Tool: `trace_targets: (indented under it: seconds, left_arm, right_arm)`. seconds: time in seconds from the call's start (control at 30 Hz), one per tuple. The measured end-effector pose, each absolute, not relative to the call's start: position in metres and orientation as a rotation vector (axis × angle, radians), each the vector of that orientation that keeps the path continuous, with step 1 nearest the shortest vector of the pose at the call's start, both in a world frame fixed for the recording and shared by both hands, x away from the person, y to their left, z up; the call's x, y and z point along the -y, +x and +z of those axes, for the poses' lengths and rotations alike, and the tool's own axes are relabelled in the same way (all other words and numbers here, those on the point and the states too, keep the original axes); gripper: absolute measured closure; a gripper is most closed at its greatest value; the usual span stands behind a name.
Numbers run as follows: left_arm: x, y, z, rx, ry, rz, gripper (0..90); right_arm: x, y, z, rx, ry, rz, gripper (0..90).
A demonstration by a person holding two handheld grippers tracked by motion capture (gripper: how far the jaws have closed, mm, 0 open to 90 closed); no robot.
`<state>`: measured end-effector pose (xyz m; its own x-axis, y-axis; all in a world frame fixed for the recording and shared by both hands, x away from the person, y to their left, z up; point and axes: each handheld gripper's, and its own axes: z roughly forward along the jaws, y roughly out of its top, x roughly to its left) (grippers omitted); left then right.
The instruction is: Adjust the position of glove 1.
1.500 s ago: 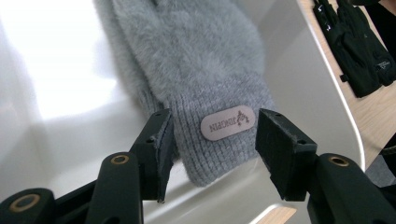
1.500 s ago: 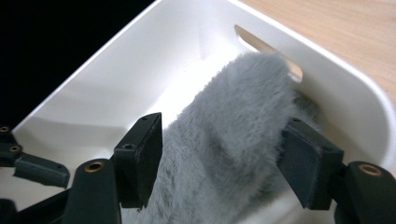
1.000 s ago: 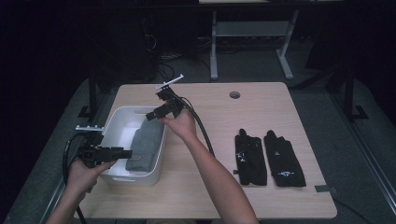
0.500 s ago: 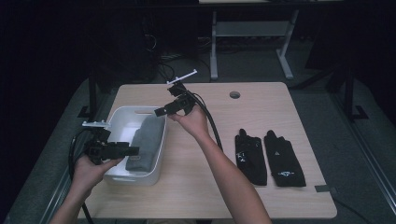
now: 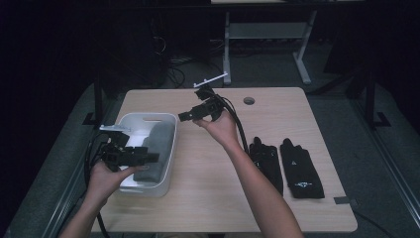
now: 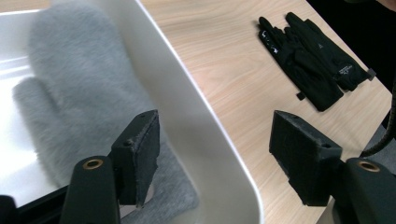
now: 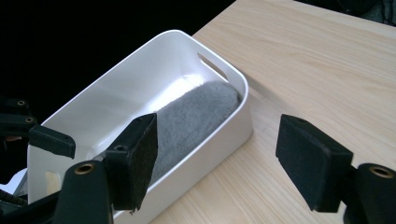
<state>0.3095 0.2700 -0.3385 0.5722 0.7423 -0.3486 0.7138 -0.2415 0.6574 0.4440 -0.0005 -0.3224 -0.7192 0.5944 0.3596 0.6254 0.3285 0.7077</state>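
High view: the grey mitten (image 5: 154, 148) lies inside the white tub (image 5: 148, 119) at the desk's (image 5: 208, 198) left side. The left hand-held gripper (image 5: 148, 157) hangs over the tub's near end; its jaws have just been opening, wide apart, nothing between them. The right hand-held gripper (image 5: 184, 116) is above the desk just beside the tub's far corner, jaws apart and empty. Two black gloves (image 5: 287, 166) lie well apart on the right.

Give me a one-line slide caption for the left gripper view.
Open left claw above white bin holding grey mitten; black gloves on table.
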Motion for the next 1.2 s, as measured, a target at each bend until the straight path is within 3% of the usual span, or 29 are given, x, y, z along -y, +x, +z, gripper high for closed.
trace_targets:
  seconds: [0.67, 1.2]
  left_arm:
    - [-0.221, 0.309, -0.327, -1.061, 2.007, 0.038, 28.5]
    - [-0.175, 0.305, -0.332, -0.976, 2.041, 0.014, 25.9]
  right_arm:
    - [0.075, 0.422, -0.312, 2.549, -1.223, -1.41, 27.0]
    - [0.146, 0.399, -0.326, 2.525, -1.332, -1.407, 26.7]
